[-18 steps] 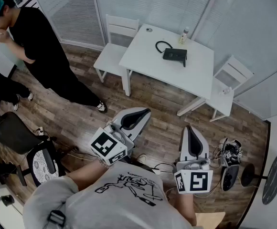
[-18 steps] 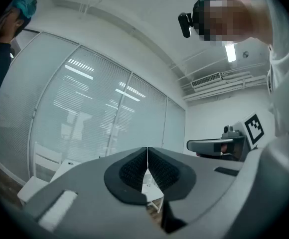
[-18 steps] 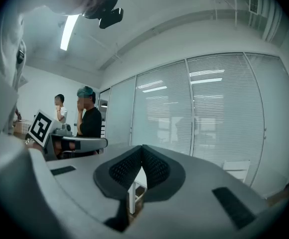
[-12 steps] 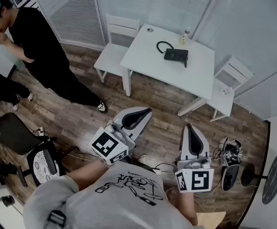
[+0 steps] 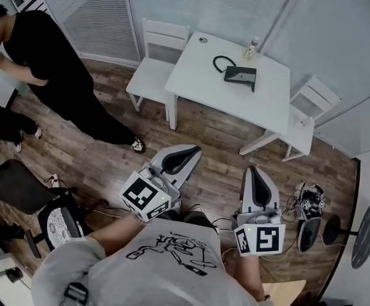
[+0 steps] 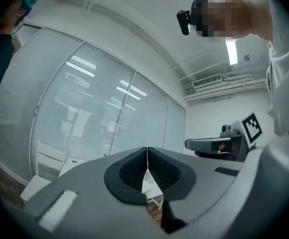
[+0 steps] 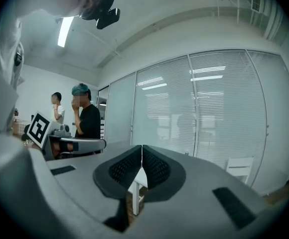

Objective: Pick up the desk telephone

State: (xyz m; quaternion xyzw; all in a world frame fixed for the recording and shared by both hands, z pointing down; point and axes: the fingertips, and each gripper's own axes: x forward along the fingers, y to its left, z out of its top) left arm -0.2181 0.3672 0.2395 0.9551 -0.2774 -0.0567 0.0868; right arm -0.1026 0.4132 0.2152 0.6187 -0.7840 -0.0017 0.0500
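The black desk telephone (image 5: 240, 74) lies on the white table (image 5: 198, 81) across the room, its cord looping to the left. My left gripper (image 5: 196, 149) and right gripper (image 5: 252, 169) are held level over the wooden floor, well short of the table, both pointing toward it. Both are shut with nothing between the jaws. In the left gripper view the left gripper (image 6: 147, 152) has its pads pressed together, and the right gripper (image 6: 212, 144) shows at its side. The right gripper view shows the right gripper (image 7: 142, 148) just as tightly shut, with a table leg (image 7: 135, 195) below.
White chairs stand at the table's left (image 5: 153, 65) and right (image 5: 305, 116). A small bottle (image 5: 252, 46) is on the table's far edge. A person in black (image 5: 54, 69) stands at the left. An office chair (image 5: 25, 193) is at lower left; shoes (image 5: 309, 215) and a round stand (image 5: 367, 229) lie at the right.
The head view has shifted slightly, so the table sits a little further right. The person in black has leaned left. Both grippers keep their place and stay shut.
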